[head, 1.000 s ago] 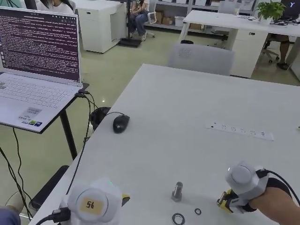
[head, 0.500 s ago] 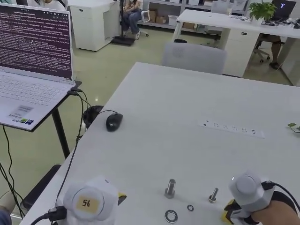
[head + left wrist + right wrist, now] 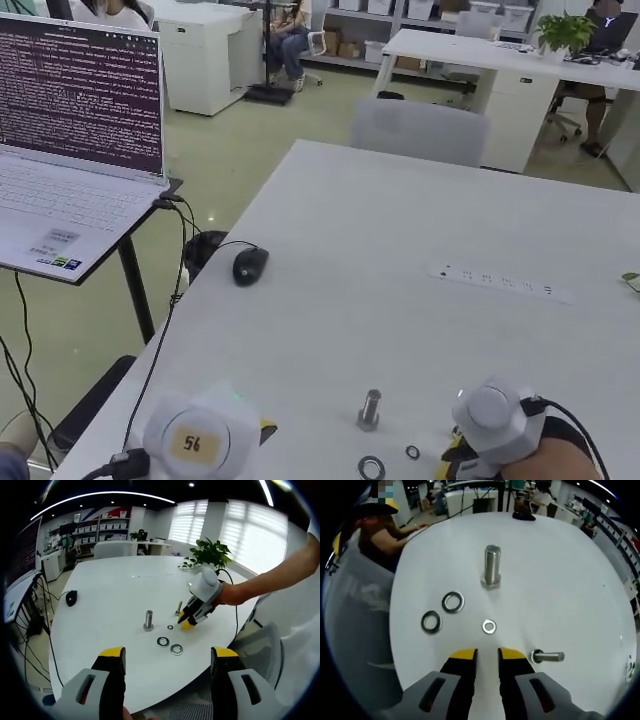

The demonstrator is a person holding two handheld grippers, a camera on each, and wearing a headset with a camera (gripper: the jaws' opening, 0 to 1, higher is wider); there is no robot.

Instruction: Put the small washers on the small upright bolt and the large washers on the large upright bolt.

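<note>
The large bolt (image 3: 370, 410) (image 3: 148, 620) (image 3: 491, 567) stands upright on the white table (image 3: 400, 250). Two large washers (image 3: 163, 641) (image 3: 176, 649) (image 3: 453, 601) (image 3: 431, 622) lie flat in front of it, one of them in the head view (image 3: 372, 467). A small washer (image 3: 412, 452) (image 3: 170, 627) (image 3: 489, 626) lies just ahead of my right gripper (image 3: 488, 655) (image 3: 490, 425) (image 3: 187, 624), whose jaws are shut on nothing. The small bolt (image 3: 178, 608) (image 3: 547, 656) is right beside that gripper. My left gripper (image 3: 168, 652) (image 3: 190, 440) hangs open off the near table edge.
A black mouse (image 3: 250, 265) and its cable lie at the table's left edge. A white power strip (image 3: 500, 282) sits further back. A laptop (image 3: 80, 130) stands on a stand to the left, a grey chair (image 3: 420, 130) behind the table, a potted plant (image 3: 210, 555) at its corner.
The right gripper drew to the right, baring the small bolt half a second ago, then came back left toward the small washer and now covers that bolt. The left gripper stayed put.
</note>
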